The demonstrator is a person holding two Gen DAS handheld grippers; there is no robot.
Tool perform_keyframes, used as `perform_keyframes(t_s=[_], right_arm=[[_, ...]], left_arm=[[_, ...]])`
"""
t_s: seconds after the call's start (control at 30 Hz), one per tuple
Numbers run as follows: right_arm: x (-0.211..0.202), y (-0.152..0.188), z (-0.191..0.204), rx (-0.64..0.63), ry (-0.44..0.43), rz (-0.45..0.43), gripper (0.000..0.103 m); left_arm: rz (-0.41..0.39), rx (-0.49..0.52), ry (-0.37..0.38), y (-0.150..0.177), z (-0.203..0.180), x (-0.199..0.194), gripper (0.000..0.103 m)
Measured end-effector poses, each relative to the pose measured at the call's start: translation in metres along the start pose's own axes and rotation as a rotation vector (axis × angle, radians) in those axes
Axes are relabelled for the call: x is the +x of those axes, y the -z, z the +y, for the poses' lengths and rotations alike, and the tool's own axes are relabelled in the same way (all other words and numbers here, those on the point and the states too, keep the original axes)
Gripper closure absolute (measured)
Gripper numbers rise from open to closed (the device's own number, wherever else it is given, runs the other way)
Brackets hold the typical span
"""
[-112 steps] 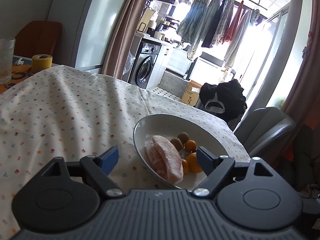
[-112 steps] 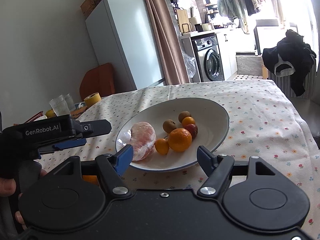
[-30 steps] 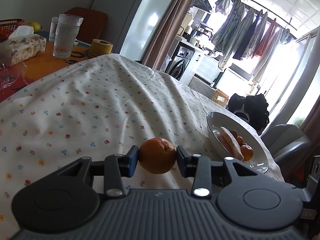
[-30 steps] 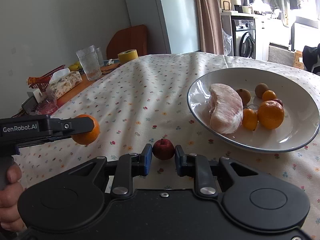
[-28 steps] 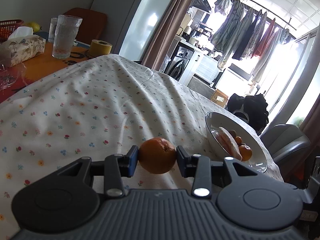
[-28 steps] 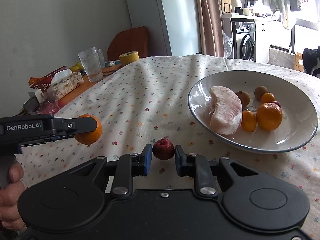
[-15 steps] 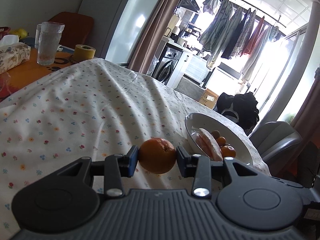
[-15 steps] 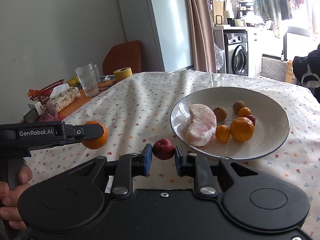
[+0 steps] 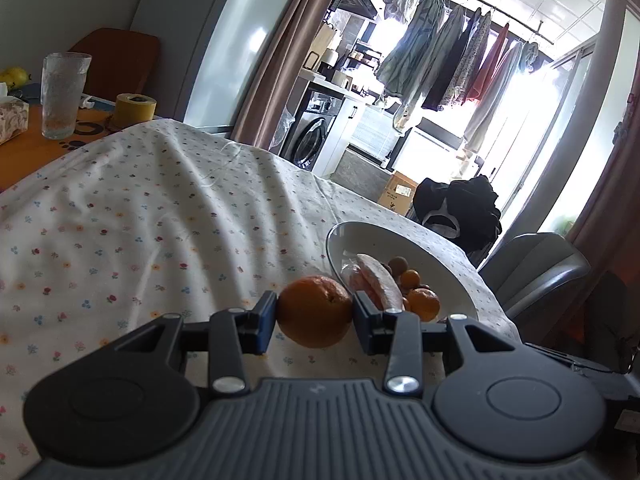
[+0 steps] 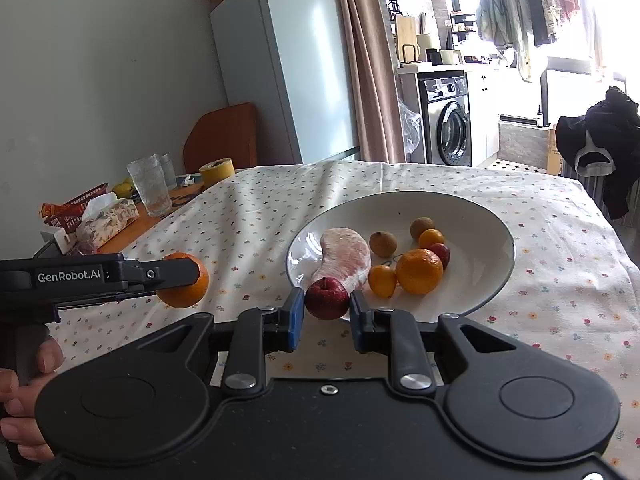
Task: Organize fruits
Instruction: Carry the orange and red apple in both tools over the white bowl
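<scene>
My left gripper clamps a round, dimpled orange above the flowered tablecloth. My right gripper pinches a small glossy red apple just before the shallow white bowl of fruit.

Matt black plastic on both grippers, ribbed on the left gripper, smooth on the right gripper, with shiny metal pivot screws and blue rubbery pads. The orange shows a dimpled, faintly glossy peel; the apple is smooth and waxy red. The plate gleams, glazed white ceramic. On it, the pomelo piece looks wrapped in clear, shiny film. The tablecloth is soft matt cloth, creased and flower-printed. The glass is textured and clear. The fridge has a smooth satin sheen.
</scene>
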State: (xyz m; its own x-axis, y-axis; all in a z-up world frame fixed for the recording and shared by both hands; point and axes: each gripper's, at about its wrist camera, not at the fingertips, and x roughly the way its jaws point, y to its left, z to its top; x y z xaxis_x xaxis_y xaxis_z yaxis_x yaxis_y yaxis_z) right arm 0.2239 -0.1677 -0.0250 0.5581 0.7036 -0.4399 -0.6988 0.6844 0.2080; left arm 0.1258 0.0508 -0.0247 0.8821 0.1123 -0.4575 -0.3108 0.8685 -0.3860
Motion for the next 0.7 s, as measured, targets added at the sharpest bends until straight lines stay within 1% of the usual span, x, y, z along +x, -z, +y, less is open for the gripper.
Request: perform_keyframes(t_s=[0.3,0.7], right_arm=[[-0.014,-0.005,-0.02,0.023,0.045,-0.037,0.08],[-0.017,-0.003,-0.048,0.068,0.088,-0.053,0.08]], left_arm=[[0.003,0.04,0.047,-0.002,-0.025,0.009,0.064],[0.027,0.102,0.092,-0.005,-0.061,0.035,0.064]])
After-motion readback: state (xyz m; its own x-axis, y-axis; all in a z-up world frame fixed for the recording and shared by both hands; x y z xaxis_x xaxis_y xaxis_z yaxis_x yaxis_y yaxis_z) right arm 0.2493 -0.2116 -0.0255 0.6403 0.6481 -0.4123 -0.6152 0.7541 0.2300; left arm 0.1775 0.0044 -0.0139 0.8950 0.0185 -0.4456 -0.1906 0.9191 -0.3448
